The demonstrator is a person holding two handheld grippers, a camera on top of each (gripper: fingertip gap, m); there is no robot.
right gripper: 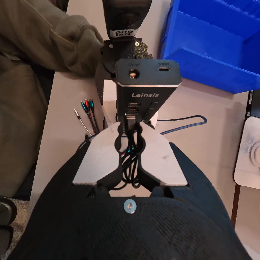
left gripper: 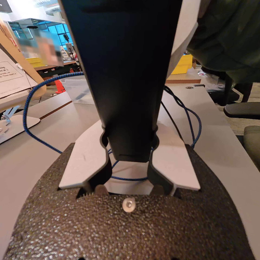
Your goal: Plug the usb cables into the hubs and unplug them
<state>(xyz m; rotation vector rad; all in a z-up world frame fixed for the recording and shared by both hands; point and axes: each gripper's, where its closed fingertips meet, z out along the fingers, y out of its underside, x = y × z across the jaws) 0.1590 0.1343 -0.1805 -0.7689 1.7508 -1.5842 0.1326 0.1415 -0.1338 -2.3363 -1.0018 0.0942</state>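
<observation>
My left gripper (left gripper: 130, 128) is shut on a black USB hub (left gripper: 126, 70) and holds it upright above the grey table (left gripper: 56, 126). In the right wrist view the hub (right gripper: 146, 90) faces me with its rows of ports, and one of the left gripper's fingers (right gripper: 99, 87) shows beside it. My right gripper (right gripper: 130, 124) is shut on a black USB plug (right gripper: 130, 119), whose metal tip sits at a port low on the hub. I cannot tell how deep it sits. Its black cable (right gripper: 129, 161) hangs bunched between my fingers. A blue braided cable (left gripper: 28, 112) loops around the hub.
Cable ends with teal and red connectors (right gripper: 88, 104) and a silver one (right gripper: 77, 114) lie on the table at left. A blue bin (right gripper: 211, 49) stands behind the hub. A white stand (right gripper: 247, 154) is at right. A person's olive sleeve (right gripper: 49, 42) is at left. A paper on a stand (left gripper: 14, 78). About 5 cm separates my left fingertips from my right.
</observation>
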